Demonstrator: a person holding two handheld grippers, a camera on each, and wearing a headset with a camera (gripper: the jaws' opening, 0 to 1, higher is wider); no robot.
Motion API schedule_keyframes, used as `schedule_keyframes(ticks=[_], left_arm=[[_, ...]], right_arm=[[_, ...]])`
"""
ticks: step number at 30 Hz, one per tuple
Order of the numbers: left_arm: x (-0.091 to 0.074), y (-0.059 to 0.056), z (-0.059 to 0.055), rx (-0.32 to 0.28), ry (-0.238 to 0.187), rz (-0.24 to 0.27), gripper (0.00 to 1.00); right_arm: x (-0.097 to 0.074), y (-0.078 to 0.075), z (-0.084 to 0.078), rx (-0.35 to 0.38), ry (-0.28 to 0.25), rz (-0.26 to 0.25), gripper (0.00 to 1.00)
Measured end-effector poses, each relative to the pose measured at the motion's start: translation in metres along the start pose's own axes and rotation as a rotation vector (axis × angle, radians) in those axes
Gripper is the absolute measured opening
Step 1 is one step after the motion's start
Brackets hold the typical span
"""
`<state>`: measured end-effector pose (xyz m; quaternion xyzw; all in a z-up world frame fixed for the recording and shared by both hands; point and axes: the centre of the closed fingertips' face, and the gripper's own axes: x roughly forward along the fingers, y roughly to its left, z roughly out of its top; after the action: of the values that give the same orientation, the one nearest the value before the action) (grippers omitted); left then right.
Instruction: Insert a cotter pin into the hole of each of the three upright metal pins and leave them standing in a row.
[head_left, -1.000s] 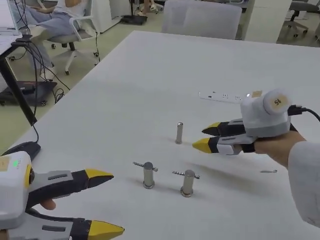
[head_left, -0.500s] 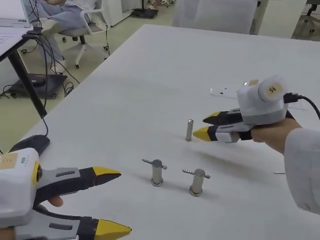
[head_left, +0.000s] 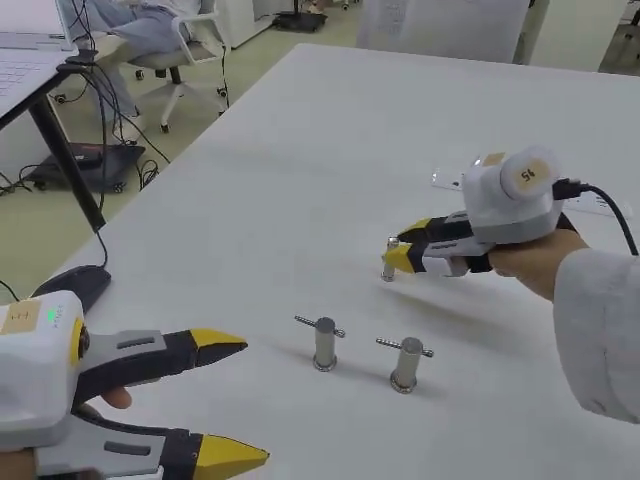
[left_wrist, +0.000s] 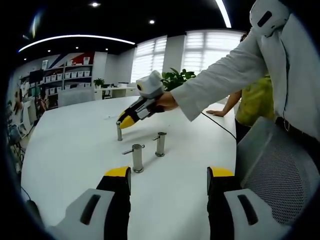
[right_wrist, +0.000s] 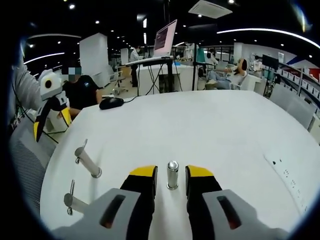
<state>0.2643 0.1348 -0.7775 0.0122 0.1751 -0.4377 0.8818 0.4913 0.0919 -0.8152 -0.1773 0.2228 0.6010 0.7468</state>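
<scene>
Three upright metal pins stand on the white table (head_left: 300, 150). Two of them (head_left: 325, 344) (head_left: 405, 363) each carry a cotter pin through the head, as the left gripper view also shows (left_wrist: 137, 159) (left_wrist: 160, 144). The third, bare pin (head_left: 389, 262) (right_wrist: 172, 175) stands farther back. My right gripper (head_left: 400, 252) (right_wrist: 171, 176) straddles it, jaws narrowly open with a small gap on each side. My left gripper (head_left: 236, 402) (left_wrist: 170, 175) hovers wide open at the near left, holding nothing.
A white power strip (head_left: 600, 205) (right_wrist: 291, 176) lies beyond the right gripper. A black mouse (head_left: 78, 285) rests near the table's left edge. Office chairs and a desk with cables stand past that edge.
My right gripper has moved left to the bare pin, which now stands between its jaws. The left gripper has stayed about where it was. The head camera has shifted.
</scene>
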Motion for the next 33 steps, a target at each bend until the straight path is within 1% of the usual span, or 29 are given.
schedule_keyframes(ticks=[2,6,9,12,17,21,23,26,31,33], left_arm=[[-0.001,0.0,0.0,-0.001,0.0,0.001,0.61],[-0.002,0.001,0.0,0.0,0.001,0.003,0.61],[-0.002,0.001,0.0,0.001,0.001,0.007,0.61],[-0.003,0.002,0.0,0.001,0.0,0.01,0.61],[-0.003,0.002,0.001,0.004,0.001,0.012,0.61],[-0.004,0.002,0.003,0.007,-0.001,0.014,0.61],[-0.004,0.002,0.003,0.007,-0.003,0.014,0.61],[-0.003,0.002,0.004,0.01,-0.005,0.013,0.61],[-0.001,-0.001,0.008,0.018,-0.011,0.007,0.61],[0.0,-0.003,0.009,0.021,-0.012,0.003,0.61]], right_arm=[[0.001,0.0,-0.001,-0.009,0.007,-0.006,0.22],[0.001,-0.001,-0.001,-0.033,0.018,-0.014,0.12],[0.001,-0.005,-0.002,-0.044,0.021,-0.02,0.12],[0.0,-0.004,-0.002,-0.066,0.028,-0.029,0.11],[-0.003,-0.003,-0.002,-0.08,0.041,-0.037,0.1],[-0.009,-0.001,-0.006,-0.076,0.053,-0.038,0.09],[-0.01,-0.003,-0.006,-0.065,0.051,-0.036,0.09],[-0.017,-0.002,-0.008,-0.057,0.05,-0.04,0.09],[-0.033,0.001,-0.008,-0.044,0.042,-0.057,0.09],[-0.036,-0.001,-0.011,-0.044,0.04,-0.065,0.09]])
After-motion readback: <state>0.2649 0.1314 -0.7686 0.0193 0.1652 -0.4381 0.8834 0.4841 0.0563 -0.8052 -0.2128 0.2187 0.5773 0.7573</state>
